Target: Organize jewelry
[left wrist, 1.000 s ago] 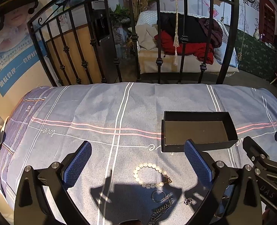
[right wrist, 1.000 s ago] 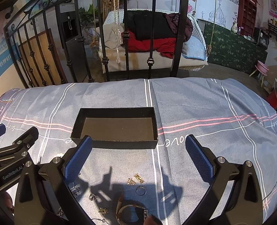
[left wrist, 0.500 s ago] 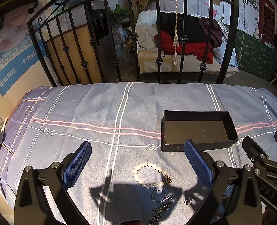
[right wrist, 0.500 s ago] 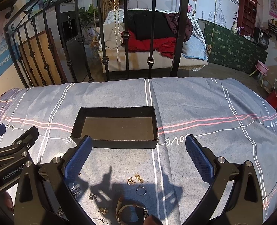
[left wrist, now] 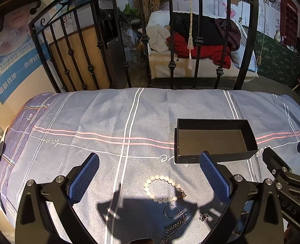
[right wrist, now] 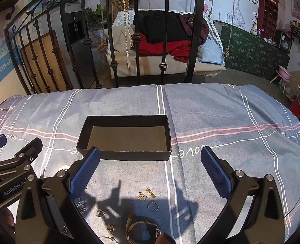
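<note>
Both tongs, left (left wrist: pixel 150 174) and right (right wrist: pixel 150 170), gape (seemingly empty-handed).

Watch (right wrist: pixel 142 230) and dark chain (left wrist: pixel 173 230) cut off by the bottom edge; small charms (right wrist: pixel 141 195) indistinct.

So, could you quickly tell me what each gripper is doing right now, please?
Left gripper: jaws open, holding nothing.
Right gripper: jaws open, holding nothing.

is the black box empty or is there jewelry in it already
Empty. The black box shows only its bare dark floor in both wrist views; the pearl bracelet, ring and watch lie outside on the bedsheet.
</note>
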`<state>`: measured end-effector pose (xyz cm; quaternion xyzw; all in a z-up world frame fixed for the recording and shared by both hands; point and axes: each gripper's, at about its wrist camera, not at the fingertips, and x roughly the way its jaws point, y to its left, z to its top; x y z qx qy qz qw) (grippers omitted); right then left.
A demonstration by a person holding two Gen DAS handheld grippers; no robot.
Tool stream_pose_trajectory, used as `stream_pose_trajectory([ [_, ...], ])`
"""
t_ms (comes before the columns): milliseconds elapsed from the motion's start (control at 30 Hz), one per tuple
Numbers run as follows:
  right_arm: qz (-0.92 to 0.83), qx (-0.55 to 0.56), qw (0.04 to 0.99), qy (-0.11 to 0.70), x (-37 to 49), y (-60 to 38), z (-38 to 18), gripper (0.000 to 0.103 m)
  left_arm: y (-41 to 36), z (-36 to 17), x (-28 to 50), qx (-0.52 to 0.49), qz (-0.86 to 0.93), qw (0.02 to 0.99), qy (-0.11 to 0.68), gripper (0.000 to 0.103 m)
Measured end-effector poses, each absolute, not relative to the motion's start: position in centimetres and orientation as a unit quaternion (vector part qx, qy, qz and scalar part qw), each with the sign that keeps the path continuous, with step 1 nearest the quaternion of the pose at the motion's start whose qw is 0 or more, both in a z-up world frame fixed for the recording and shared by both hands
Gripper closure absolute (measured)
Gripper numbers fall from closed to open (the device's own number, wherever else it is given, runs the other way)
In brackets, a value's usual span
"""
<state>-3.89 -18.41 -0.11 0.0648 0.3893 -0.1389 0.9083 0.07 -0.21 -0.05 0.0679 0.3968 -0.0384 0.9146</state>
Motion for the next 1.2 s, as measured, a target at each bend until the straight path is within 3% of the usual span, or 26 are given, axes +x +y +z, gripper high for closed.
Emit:
stream_pose_trajectory([
  [1200,-0.137,0.070,0.909,0.387,-3.84,-18.31,-0.62,0.005,-0.12,-0.55,-0.08,0.065,-0.043,0.911,0.404,0.006],
])
